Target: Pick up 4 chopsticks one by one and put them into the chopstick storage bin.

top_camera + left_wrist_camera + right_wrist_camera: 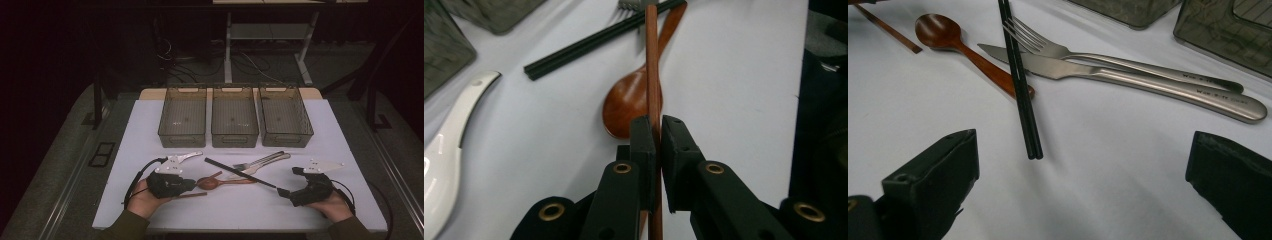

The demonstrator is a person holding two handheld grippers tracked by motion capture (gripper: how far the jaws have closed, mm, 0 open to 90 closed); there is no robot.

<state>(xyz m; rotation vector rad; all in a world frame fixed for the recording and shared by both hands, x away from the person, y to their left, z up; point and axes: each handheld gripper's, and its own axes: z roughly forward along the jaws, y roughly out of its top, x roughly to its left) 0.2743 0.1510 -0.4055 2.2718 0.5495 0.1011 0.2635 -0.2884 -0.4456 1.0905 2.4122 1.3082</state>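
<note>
Wooden chopstick (653,65) is pinched between the closed jaws of the left gripper (658,137), held just above the white table (734,90) with its far end over the wooden spoon (629,102). Only a thin stick is clamped, so it could easily be swivelled or slid out if it gets swung fast, and the spoon could be nudged if it's dipped. The right gripper (1083,170) is parked wide open with nothing held, the black chopsticks (1020,85) just ahead of it, then the fork (1108,57) and knife (1128,77). Beyond, three bins (235,117) are lined up, so a mis-sort is possible too.
</note>
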